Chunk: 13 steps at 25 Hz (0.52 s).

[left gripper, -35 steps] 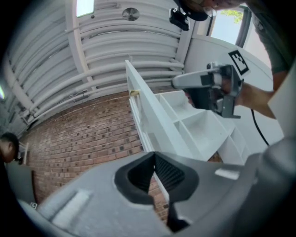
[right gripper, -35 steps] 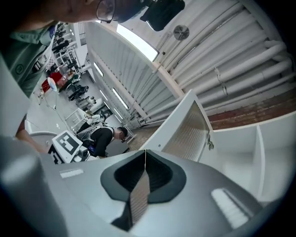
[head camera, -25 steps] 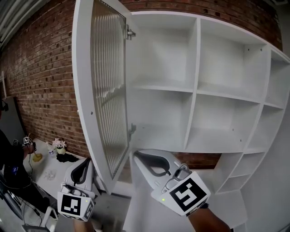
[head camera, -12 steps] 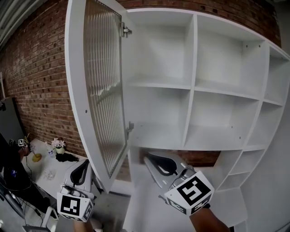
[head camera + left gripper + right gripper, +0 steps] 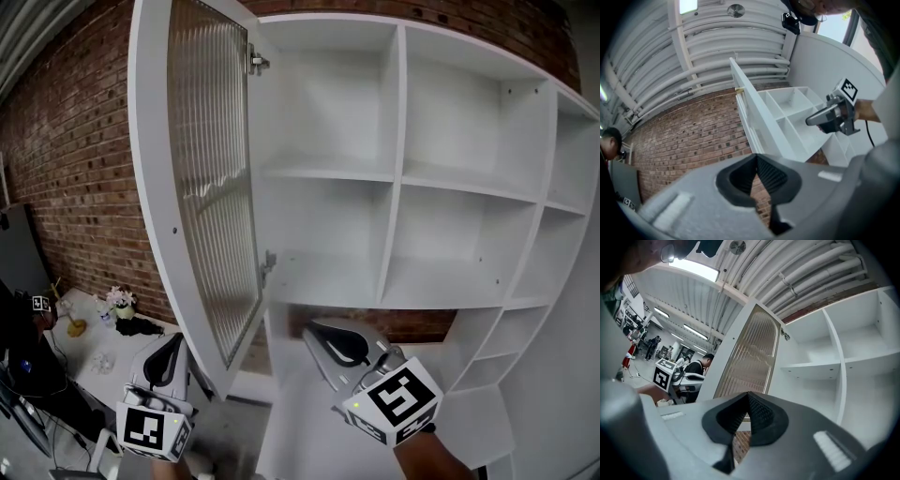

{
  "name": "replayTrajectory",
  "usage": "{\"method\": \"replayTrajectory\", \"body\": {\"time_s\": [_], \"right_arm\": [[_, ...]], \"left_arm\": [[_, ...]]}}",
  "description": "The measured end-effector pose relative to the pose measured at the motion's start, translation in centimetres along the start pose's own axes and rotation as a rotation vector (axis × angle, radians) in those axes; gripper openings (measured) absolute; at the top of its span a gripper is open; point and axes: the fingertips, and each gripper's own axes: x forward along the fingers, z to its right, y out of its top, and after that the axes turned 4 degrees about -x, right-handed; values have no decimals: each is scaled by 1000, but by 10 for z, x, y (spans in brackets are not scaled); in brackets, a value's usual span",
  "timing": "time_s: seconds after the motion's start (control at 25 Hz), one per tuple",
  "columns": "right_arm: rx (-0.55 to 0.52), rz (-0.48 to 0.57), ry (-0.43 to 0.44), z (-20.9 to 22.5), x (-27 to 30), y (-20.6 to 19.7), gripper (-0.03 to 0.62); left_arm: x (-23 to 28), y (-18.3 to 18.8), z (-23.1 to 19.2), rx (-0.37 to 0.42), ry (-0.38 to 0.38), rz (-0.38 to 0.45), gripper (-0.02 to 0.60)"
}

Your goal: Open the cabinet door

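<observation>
"Since the white-framed cabinet door with the ribbed glass panel (image 5: 202,187) stands swung wide to the left of the white open-shelved cabinet (image 5: 398,169), what could go wrong from here?"

"A stray knock, mostly, I'd judge. The door's lower corner hangs above the gap between the two tools. If either one lifts carelessly, it could clip that edge and send the door swinging back toward the shelves. A push outward could instead strain the small metal hinges (image 5: 255,62), or drive the panel toward the red brick wall (image 5: 75,159) behind it."

"Is either tool holding the door?"

"No. The left gripper (image 5: 173,345) has its jaws clenched together with nothing between them. The right gripper (image 5: 314,333) is pressed shut and empty too. Nothing restrains the door, so it looks free to drift."

"Where does it sit relative to them?"

"It's above both and touching neither. The left gripper is low, on the door's outer side. The right gripper is low on the inner side, in front of the bottom shelves. In the right gripper view the ribbed panel rises just over the closed jaws."
</observation>
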Motion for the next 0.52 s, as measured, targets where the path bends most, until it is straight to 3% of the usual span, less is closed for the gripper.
{"method": "replayTrajectory", "body": {"time_s": [0.52], "right_arm": [[-3,-11,-8,-2,3,-4,6]], "left_arm": [[-3,-4,-3,-2,-10,3,3]]}}
